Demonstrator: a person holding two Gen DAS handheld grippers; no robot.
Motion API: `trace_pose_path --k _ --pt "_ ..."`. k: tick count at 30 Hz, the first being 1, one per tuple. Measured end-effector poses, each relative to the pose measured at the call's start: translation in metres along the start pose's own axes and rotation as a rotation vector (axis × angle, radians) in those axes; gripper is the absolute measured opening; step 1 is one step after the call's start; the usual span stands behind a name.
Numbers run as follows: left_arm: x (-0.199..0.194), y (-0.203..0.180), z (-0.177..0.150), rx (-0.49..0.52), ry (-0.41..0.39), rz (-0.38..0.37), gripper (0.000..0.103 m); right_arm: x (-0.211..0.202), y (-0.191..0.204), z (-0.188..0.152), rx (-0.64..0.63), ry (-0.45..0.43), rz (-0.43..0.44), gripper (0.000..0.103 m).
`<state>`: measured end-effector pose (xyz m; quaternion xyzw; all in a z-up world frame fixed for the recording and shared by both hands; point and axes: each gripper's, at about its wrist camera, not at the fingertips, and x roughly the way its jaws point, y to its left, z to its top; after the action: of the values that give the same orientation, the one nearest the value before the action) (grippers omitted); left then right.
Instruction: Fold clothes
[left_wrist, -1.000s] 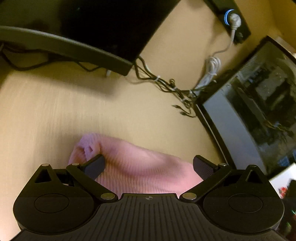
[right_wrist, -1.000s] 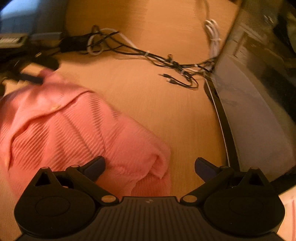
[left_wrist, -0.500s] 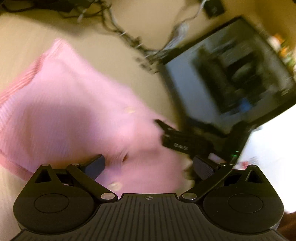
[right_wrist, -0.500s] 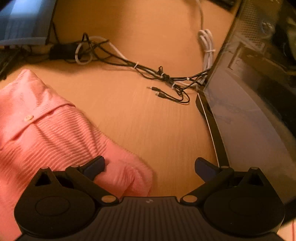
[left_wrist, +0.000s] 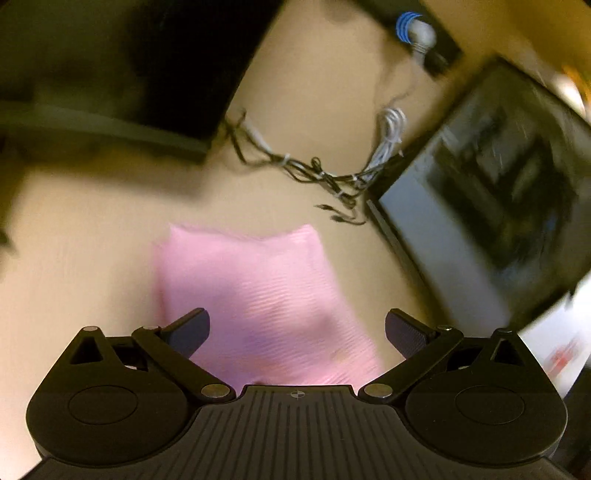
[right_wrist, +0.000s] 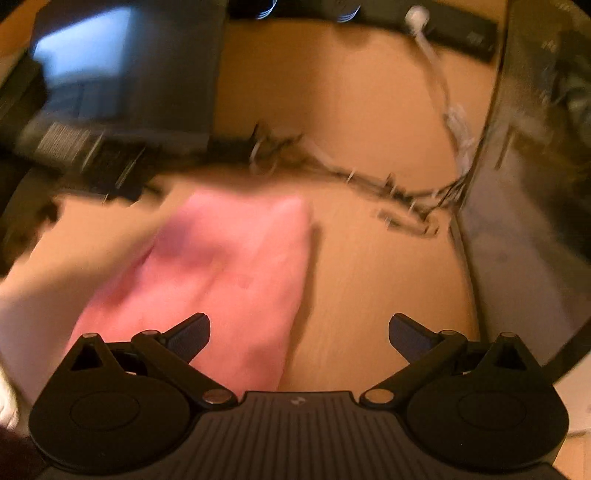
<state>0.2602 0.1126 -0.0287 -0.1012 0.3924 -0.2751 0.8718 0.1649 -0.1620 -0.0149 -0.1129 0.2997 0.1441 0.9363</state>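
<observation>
Lying folded on wooden tabletop (left_wrist: 92, 258): pink ribbed garment (left_wrist: 255, 295), apart from cable tangle (left_wrist: 325, 177) and glass-sided case (left_wrist: 480, 206). Left gripper (left_wrist: 297, 328) above garment, jaws spread, empty. Right gripper (right_wrist: 299, 330) at garment's right edge, jaws spread, empty. Both views motion-blurred.

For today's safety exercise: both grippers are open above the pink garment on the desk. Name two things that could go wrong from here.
1. A tangle of cables lies just beyond the pink garment; a sweeping fold could snag them.
2. A glass-sided computer case stands close on the right, so the right gripper might knock it. Both views are blurred, suggesting fast motion, which makes either slip likelier.
</observation>
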Motion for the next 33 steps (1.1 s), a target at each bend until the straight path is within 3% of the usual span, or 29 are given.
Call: trace_pose_path --k 3,7,11,14,16,18,21,24,28,30,33 --pt "-0.007 -0.019 -0.018 0.227 0.009 0.133 0.103 0.022 0.003 0.013 -0.060 -0.012 -0.013 0.103" --pt "0.015 -0.031 -0.037 0.411 0.034 0.273 0.103 0.060 0.021 0.017 -0.172 0.017 -0.005 0.103" --pt "0.032 -0.030 -0.039 0.463 0.059 0.305 0.103 0.090 0.035 0.015 -0.242 0.052 -0.043 0.103" --pt "0.031 -0.020 -0.040 0.491 0.033 0.419 0.103 0.092 0.033 0.014 -0.223 0.047 -0.081 0.103" --pt "0.021 -0.006 -0.038 0.466 0.027 0.456 0.103 0.090 0.030 0.014 -0.202 0.052 -0.083 0.103" --pt "0.007 0.003 -0.036 0.410 0.039 0.411 0.103 0.082 0.029 0.015 -0.187 0.059 -0.065 0.103" --pt "-0.012 -0.004 -0.037 0.413 0.042 0.312 0.103 0.057 0.015 0.017 -0.142 0.048 0.027 0.103" --pt "-0.032 -0.011 -0.031 0.329 0.027 0.115 0.103 0.038 -0.002 0.019 -0.058 0.048 0.052 0.103" --pt "-0.029 -0.020 -0.025 0.176 0.016 -0.140 0.103 0.019 -0.017 0.015 -0.022 0.045 0.023 0.103" --pt "-0.011 -0.023 -0.030 0.145 0.057 -0.171 0.103 0.005 -0.018 0.012 -0.052 0.039 0.027 0.103" --pt "0.020 -0.023 -0.045 0.165 0.164 -0.065 0.103 -0.018 -0.020 0.006 -0.119 0.040 0.086 0.103"
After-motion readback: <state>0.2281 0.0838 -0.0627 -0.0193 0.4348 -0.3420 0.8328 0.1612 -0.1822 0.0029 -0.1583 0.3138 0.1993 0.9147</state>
